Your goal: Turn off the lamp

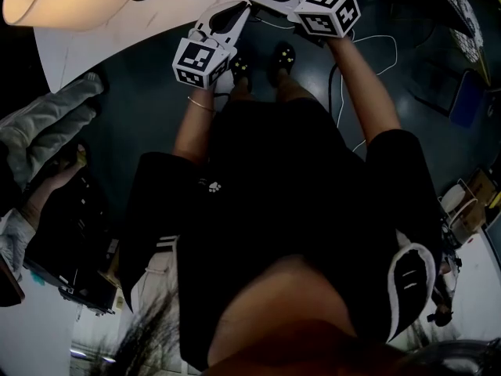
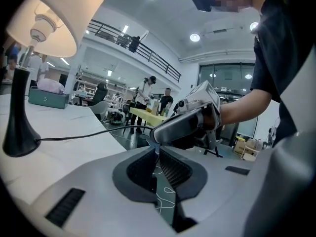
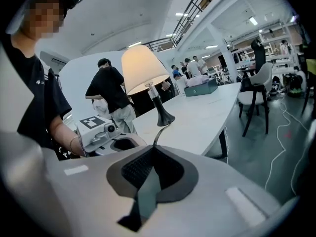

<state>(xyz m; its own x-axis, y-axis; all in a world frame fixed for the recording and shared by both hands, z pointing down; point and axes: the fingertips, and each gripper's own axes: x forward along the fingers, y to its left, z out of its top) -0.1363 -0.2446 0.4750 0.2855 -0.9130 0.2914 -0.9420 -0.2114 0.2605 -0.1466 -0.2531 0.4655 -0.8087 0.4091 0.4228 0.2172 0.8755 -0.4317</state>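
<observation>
Left gripper [image 2: 155, 149], right gripper [image 3: 154, 147] — jaws pressed together at the tips, nothing between. Lamp [image 3: 145, 70]: lit, upright on white tabletop [image 3: 197, 112], apart from both. Step: approach. Next — find its switch, unseen, perhaps along cord [image 2: 88, 133].

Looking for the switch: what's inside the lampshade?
The lit lampshade shows a white bulb socket atop the black stem. No switch shows there; the shade's wall covers its upper inside.
</observation>
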